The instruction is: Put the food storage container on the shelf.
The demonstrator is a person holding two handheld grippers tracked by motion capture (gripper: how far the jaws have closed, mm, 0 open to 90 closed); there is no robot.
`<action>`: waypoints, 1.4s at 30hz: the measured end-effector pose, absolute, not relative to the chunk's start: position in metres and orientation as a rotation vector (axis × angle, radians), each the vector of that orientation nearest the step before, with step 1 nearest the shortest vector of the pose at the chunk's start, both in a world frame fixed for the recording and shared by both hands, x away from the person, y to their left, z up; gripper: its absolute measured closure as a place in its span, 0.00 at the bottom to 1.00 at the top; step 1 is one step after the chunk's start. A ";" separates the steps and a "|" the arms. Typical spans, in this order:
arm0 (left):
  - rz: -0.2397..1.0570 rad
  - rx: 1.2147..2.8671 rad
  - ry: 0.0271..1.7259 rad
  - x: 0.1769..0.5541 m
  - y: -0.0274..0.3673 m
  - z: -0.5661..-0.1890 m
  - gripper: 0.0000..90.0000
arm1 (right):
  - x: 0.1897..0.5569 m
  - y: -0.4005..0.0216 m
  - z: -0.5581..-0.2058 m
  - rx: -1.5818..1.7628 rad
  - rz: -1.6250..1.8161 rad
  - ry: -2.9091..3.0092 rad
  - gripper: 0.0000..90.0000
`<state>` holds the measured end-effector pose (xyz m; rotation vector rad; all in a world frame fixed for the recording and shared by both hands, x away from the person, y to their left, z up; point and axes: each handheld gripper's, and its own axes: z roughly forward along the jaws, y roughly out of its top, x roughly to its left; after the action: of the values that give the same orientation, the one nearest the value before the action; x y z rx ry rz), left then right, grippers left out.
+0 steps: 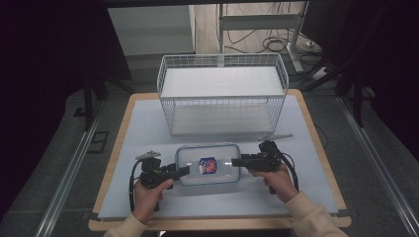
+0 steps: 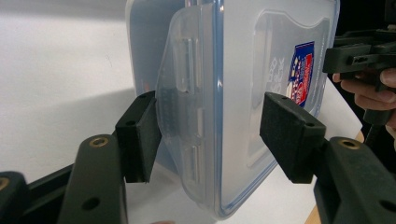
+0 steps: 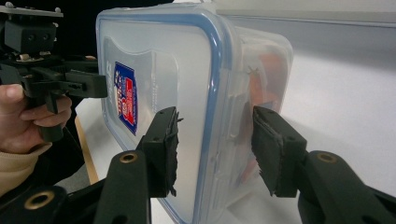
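Observation:
A clear plastic container (image 1: 217, 174) with a blue-rimmed snap lid and a red and blue sticker (image 1: 208, 165) lies flat on the white table top. My left gripper (image 1: 185, 171) is at its left end. In the left gripper view the jaws (image 2: 212, 135) straddle the side clasp (image 2: 187, 93): one pad touches the clasp, while the other stands just off the lid. My right gripper (image 1: 235, 161) is at the right end. It is shut (image 3: 217, 149) across the lid edge and the clasp of the container (image 3: 182, 70). Something orange (image 3: 266, 79) shows through the wall.
A white wire basket (image 1: 222, 94) stands at the back of the table, right behind the container. The white sheet (image 1: 143, 128) covers a wooden table whose front edge (image 1: 217, 224) runs near the person's sleeves. Cables trail from both grippers.

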<state>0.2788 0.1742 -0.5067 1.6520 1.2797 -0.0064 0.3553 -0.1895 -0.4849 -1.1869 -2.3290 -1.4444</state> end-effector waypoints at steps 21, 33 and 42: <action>0.042 1.633 1.215 0.278 0.174 -0.485 0.46 | 0.352 -0.193 -0.459 -1.136 -1.540 -2.372 0.59; 0.045 1.632 1.192 0.286 0.169 -0.471 0.46 | 0.355 -0.197 -0.442 -1.138 -1.569 -2.391 0.58; 0.060 1.626 1.168 0.293 0.168 -0.454 0.46 | 0.359 -0.200 -0.420 -1.135 -1.594 -2.412 0.58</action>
<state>0.2929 0.1676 -0.4535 1.6258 1.1681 0.0605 0.3587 -0.1998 -0.4202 -1.1346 -2.4124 -1.5939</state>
